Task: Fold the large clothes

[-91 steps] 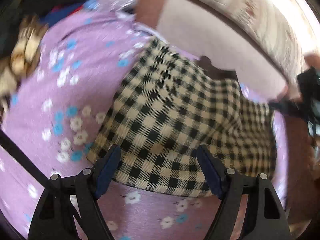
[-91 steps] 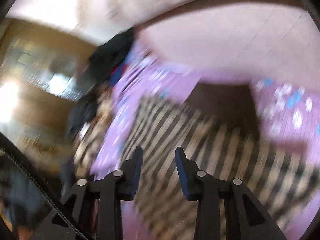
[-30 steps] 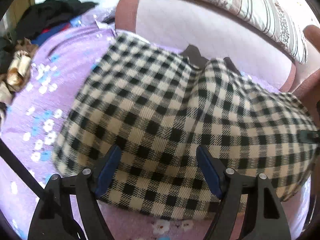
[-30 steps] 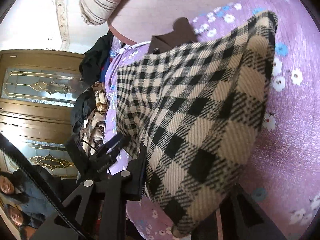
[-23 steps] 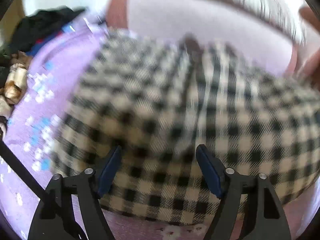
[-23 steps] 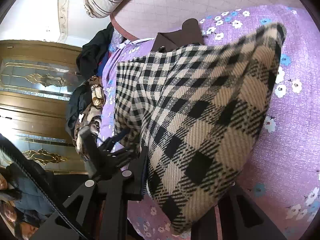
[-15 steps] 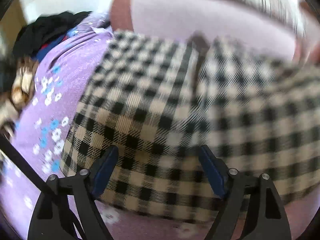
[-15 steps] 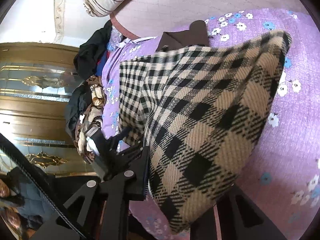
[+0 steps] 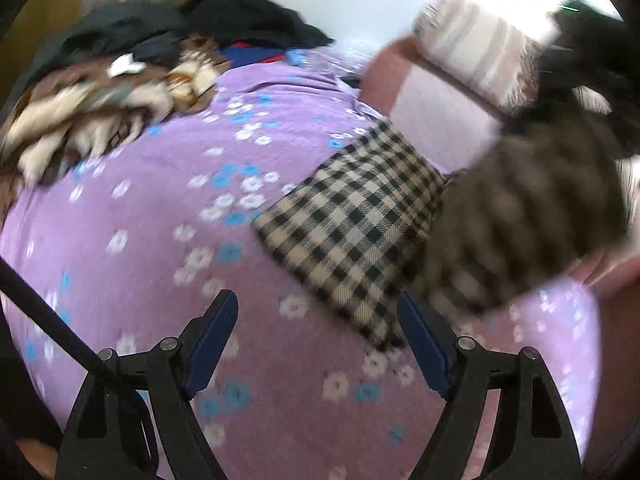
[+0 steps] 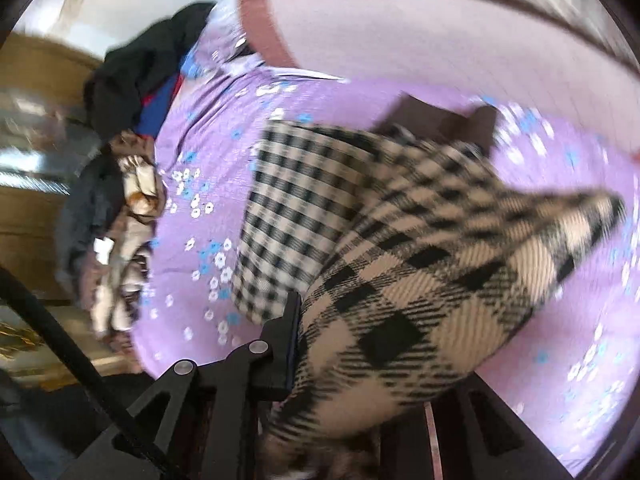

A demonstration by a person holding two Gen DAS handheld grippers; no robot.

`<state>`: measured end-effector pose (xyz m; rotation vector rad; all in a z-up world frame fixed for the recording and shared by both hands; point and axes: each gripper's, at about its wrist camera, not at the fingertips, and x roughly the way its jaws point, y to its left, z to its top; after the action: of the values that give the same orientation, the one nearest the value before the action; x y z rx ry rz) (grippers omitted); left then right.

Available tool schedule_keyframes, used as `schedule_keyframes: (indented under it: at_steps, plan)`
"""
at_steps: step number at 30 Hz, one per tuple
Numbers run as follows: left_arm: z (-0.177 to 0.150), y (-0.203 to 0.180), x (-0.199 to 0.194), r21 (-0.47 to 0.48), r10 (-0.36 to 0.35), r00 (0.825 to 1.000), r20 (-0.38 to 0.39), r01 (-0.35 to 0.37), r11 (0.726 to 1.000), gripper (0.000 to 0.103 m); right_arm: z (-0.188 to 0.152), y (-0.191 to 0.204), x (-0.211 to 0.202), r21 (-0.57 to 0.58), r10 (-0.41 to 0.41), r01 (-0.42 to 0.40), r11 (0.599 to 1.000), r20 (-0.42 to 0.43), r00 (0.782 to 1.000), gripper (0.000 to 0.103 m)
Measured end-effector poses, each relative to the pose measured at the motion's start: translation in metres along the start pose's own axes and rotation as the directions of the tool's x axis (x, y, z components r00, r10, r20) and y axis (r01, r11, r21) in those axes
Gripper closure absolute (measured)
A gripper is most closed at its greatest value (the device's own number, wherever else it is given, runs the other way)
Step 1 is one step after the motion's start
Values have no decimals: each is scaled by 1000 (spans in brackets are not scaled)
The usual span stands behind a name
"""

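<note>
Checked garment (image 9: 352, 232): beige and black, lying partly on the purple floral bed (image 9: 132, 248) near its headboard edge, one end lifted off the sheet. Right claw (image 10: 360, 360): pinching that raised end, cloth bunched between its jaws. Left claw (image 9: 316, 344): spread wide, nothing between its jaws, above bare sheet just beside the garment. Heap of dark clothes (image 9: 168, 40): at the bed's far edge.

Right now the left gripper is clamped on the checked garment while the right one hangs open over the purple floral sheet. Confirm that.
Not right: the sides are swapped. The right wrist view shows the right gripper clamped on the checked garment, bunched between its fingers. The left wrist view shows the left gripper open and holding nothing, over the purple floral sheet.
</note>
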<state>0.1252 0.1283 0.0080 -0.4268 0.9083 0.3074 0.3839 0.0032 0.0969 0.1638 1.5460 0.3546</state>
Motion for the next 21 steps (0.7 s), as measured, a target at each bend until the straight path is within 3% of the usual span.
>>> schedule_keyframes:
  at_steps: [3, 6, 8, 10, 13, 16, 17, 18, 20, 21]
  plan:
    - [-12, 20, -23, -87, -5, 1000, 5, 5, 996, 22, 14, 63, 39, -85, -138, 141, 986, 43, 990, 83]
    - [-31, 44, -43, -169, 3, 1000, 11, -1, 986, 22, 16, 105, 95, -158, -304, 317, 935, 99, 947, 74]
    - [-38, 54, -48, -198, 15, 1000, 5, -13, 980, 22, 10, 132, 142, -281, -437, 463, 841, 154, 886, 60]
    - [-45, 61, -53, -211, 17, 1000, 2, -16, 977, 22, -5, 150, 176, -386, -494, 542, 747, 224, 840, 27]
    - [-47, 58, -56, -181, 14, 1000, 3, -13, 983, 22, -28, 168, 192, -505, -497, 592, 628, 324, 805, 24]
    - [-42, 54, -53, -167, -5, 1000, -2, 5, 986, 22, -36, 178, 177, -624, -429, 528, 576, 319, 845, 30]
    - [-41, 53, -52, -170, -13, 1000, -4, 12, 985, 22, -35, 179, 159, -660, -367, 445, 605, 264, 892, 30]
    - [-37, 52, -49, -171, -25, 1000, -5, 24, 985, 22, -32, 178, 143, -677, -314, 374, 634, 217, 924, 30]
    - [-24, 48, -43, -167, -81, 997, 10, 82, 983, 22, -24, 176, 107, -692, -195, 212, 690, 105, 975, 30]
    - [-17, 46, -39, -167, -109, 994, 18, 111, 980, 22, -19, 172, 86, -685, -122, 142, 714, 77, 990, 30]
